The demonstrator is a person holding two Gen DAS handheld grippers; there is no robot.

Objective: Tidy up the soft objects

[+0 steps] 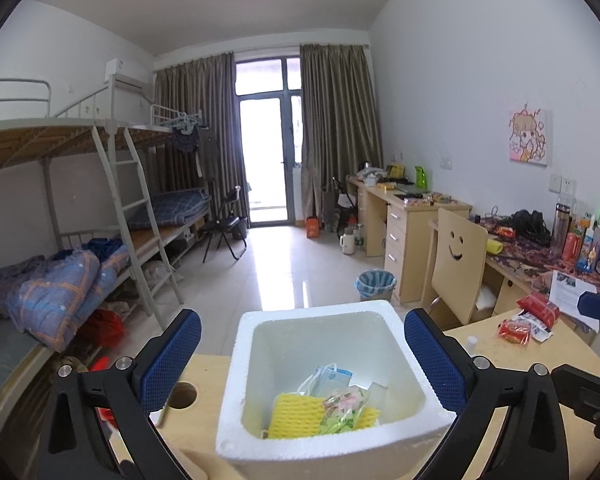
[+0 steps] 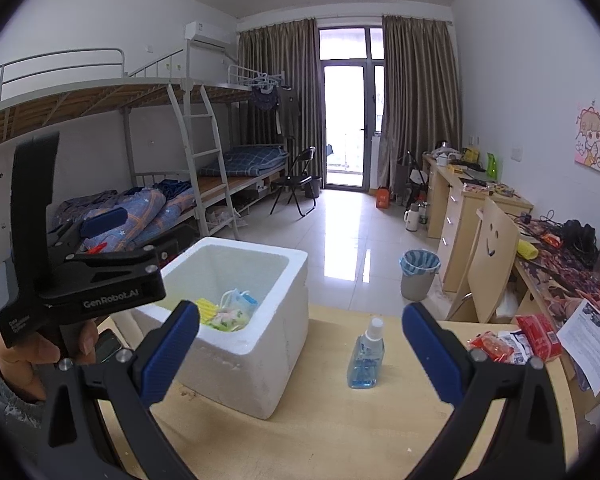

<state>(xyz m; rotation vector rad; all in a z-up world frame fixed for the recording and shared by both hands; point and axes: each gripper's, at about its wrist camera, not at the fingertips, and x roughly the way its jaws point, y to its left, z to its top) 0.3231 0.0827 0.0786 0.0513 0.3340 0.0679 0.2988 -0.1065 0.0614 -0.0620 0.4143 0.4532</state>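
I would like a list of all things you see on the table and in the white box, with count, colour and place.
foam box: one, white, on the table, left part.
foam net: one, yellow, inside the box.
face mask: one, white and blue, inside the box.
spray bottle: one, blue liquid, white cap, upright, right of the box.
snack packets: several, red, table's right edge.
table: one, light wood.
left gripper: jaws open, over the box.
right gripper: jaws open, empty.

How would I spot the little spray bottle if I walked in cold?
Find the wooden table with the white foam box. Just right of the box stands the bottle, upright and apart from it. It is clear with blue liquid and a white cap, unlike the red packets farther right.
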